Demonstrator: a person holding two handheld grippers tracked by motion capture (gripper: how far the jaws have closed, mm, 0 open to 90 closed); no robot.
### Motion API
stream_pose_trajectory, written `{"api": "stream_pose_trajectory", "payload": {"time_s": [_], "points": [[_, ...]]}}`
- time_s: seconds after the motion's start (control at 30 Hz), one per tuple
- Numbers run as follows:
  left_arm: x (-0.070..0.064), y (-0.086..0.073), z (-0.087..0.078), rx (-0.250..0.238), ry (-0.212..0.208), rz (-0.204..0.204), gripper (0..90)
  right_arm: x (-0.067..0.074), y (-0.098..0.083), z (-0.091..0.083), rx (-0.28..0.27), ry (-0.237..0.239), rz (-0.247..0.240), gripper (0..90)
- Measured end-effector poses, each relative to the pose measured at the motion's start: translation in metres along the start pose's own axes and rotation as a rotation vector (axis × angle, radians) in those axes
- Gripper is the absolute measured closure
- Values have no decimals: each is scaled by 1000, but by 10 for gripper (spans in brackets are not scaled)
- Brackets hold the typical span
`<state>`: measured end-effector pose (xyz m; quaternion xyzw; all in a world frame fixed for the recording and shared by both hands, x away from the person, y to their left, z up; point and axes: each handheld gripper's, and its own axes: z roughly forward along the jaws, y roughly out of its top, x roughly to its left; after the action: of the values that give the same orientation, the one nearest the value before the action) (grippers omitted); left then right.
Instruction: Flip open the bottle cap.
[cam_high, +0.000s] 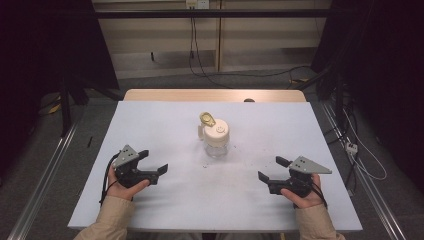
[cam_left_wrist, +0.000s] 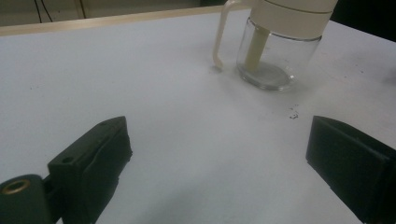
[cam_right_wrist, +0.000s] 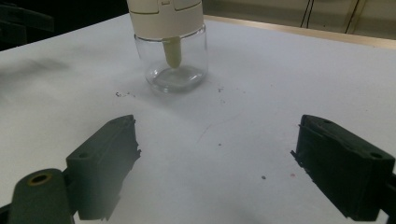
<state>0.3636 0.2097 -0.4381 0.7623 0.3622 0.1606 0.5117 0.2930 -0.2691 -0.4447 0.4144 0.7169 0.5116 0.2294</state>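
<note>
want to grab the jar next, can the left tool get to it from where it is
Probably yes. The left tool sits open on the white table, and the stretch of tabletop between it and the glass jar is bare apart from a few dark specks. The jar's handle faces its side.

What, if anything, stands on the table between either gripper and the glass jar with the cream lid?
Nothing visible does. Bare white table lies between the left gripper and the glass jar, and likewise for the right gripper; a few small dark specks lie near the jar's base.
</note>
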Motion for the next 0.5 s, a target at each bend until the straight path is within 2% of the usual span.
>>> {"api": "stream_pose_trajectory", "payload": {"time_s": [0.5], "points": [[5, -5, -10, -4, 10, -13, 61, -2, -4, -2, 10, -3, -3, 125]]}}
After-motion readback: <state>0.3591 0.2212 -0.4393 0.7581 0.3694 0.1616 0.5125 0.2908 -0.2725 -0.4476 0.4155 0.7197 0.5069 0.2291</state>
